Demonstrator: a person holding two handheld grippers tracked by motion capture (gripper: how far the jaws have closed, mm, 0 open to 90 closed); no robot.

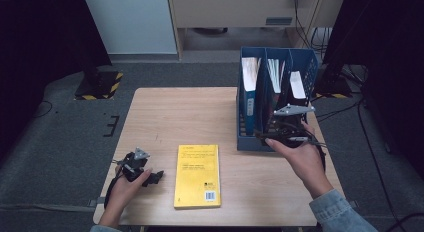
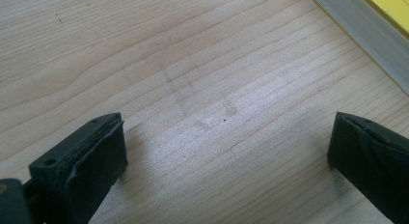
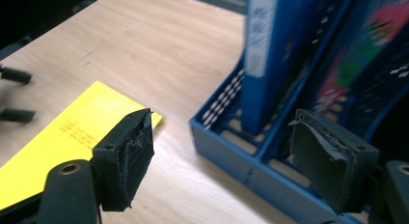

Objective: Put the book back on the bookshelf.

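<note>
The yellow book [image 1: 197, 175] is laid flat near the table's [image 1: 175, 112] front edge, between the grippers. The left gripper [image 1: 156, 177], jaws spread and empty, is aimed at it. The right gripper [image 3: 222, 161], likewise wide and empty, is held at the blue file rack [image 1: 250, 139], probably for steadying. The rack's contents are blurred.

yellow book [image 1: 197, 175], blue file rack [image 1: 248, 141]

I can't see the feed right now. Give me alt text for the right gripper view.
The right gripper, its two black jaws wide apart and holding nothing, hovers at the front corner of a blue slotted plastic file rack with a blue book upright in one slot. A flat yellow book lies on the light wooden table to the left.
</note>
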